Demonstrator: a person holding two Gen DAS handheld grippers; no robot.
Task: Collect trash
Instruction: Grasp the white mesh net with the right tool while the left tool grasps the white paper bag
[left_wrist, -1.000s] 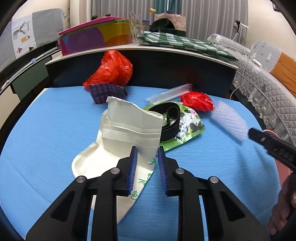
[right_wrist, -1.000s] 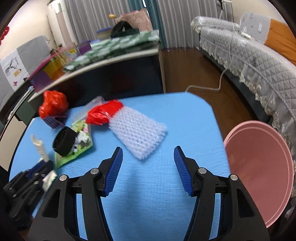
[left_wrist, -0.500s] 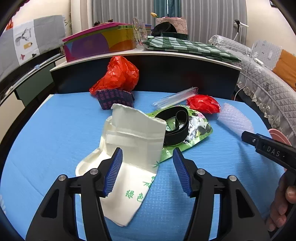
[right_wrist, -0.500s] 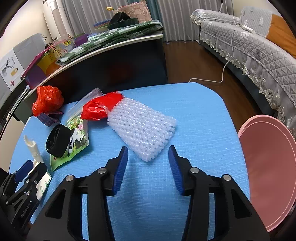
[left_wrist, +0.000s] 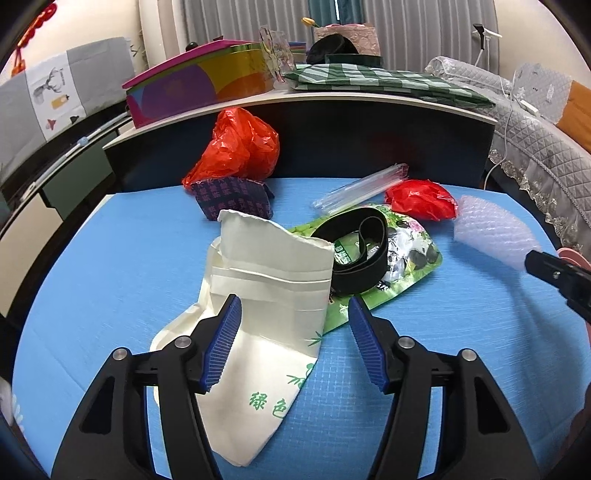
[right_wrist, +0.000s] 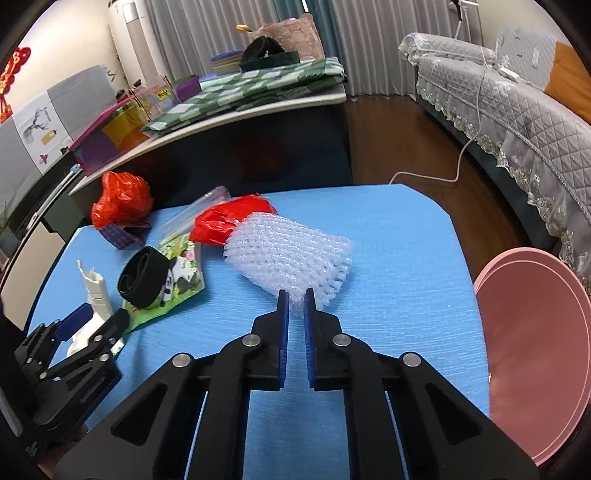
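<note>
Table: blue mat (left_wrist: 110, 266) covers it; a dark cabinet (left_wrist: 332, 147) stands against its far edge.
Left gripper (left_wrist: 293, 334): jaws apart and opening, over the near edge of the mat; the lower part of the paper bag lies between the blue pads, and they do not press it.
Right gripper (right_wrist: 295, 310): jaws closing, nearly together, pinching the near edge of the foam net between the blue pads, toward the mat's right side.
Foam net (right_wrist: 291, 254): white mesh sleeve lying on the mat near the right edge, its far end touching the small red bag.
Paper bag (left_wrist: 266, 288): cream, creased, green print at its lower end; lies at the middle of the near edge, its top flap standing up.
Green wrapper (left_wrist: 391, 266): flat on the mat's centre, partly under the paper bag's right side.
Black band (left_wrist: 354, 254): looped strip resting on the green wrapper.
Small red bag (left_wrist: 421, 199): crumpled, toward the far right of the mat.
Clear sleeve (left_wrist: 362, 188): long, transparent, lying just beside the small red bag near the far edge.
Big red bag (left_wrist: 240, 147): crumpled, at the far edge against the cabinet, on the left.
Purple cloth (left_wrist: 232, 199): patterned, just in front of the big red bag, touching it.
Pink basin (right_wrist: 535, 350): off the mat's right edge, lower than the table.
</note>
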